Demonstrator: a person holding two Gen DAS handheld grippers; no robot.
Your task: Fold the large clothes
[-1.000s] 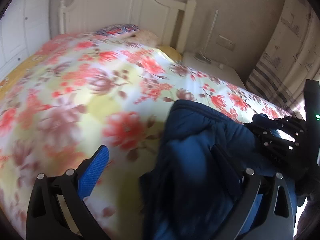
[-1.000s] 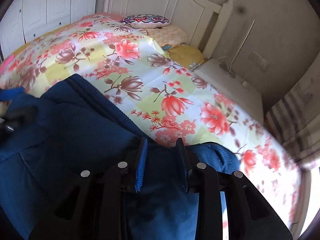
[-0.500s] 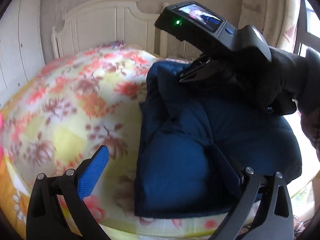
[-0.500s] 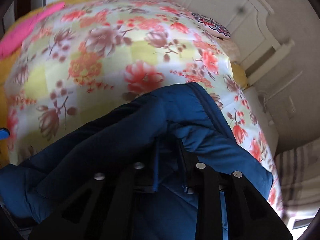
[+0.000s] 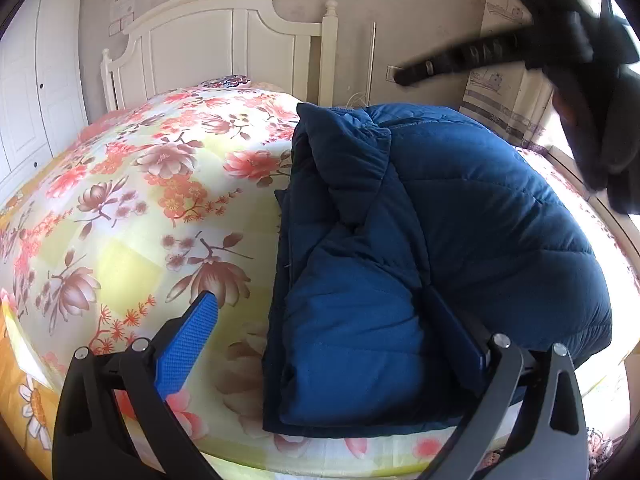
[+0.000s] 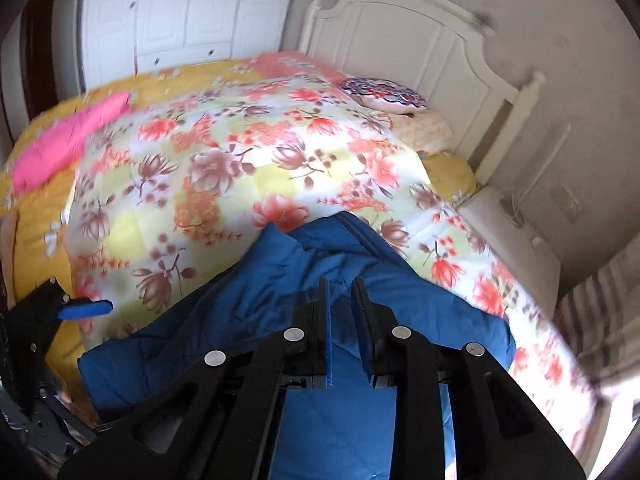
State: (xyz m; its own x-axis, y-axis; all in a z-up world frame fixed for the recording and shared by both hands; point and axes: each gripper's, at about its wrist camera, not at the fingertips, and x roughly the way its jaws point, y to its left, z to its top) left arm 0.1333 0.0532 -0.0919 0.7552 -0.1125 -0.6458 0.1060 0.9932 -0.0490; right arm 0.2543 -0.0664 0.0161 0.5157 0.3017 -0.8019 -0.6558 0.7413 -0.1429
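- A white wardrobe [image 6: 180, 12] lines the wall at far left, behind a bed whose floral quilt [image 5: 132, 216] fills most of both views.
- A pink garment [image 6: 64, 140] lies on the yellow bedding at the bed's far-left edge, well apart from the work.
- The left gripper [image 5: 320, 328] stands released, jaws spread wide — its blue-padded finger over bare quilt, the other finger against the near part of the jacket, nothing pinched between them.
- A navy quilted jacket [image 5: 440, 240], the task's garment, rests folded into a thick bundle on the quilt near the bed's right side, with its lower edge close to the near edge of the mattress.
- The right gripper [image 6: 344, 320] hangs above the jacket with jaws narrowed to a slim gap; no fabric appears clamped between the pads.
- A patterned cushion [image 6: 384, 94] lies by the white headboard [image 6: 420, 40], and a striped curtain [image 5: 508, 100] closes the scene at right.
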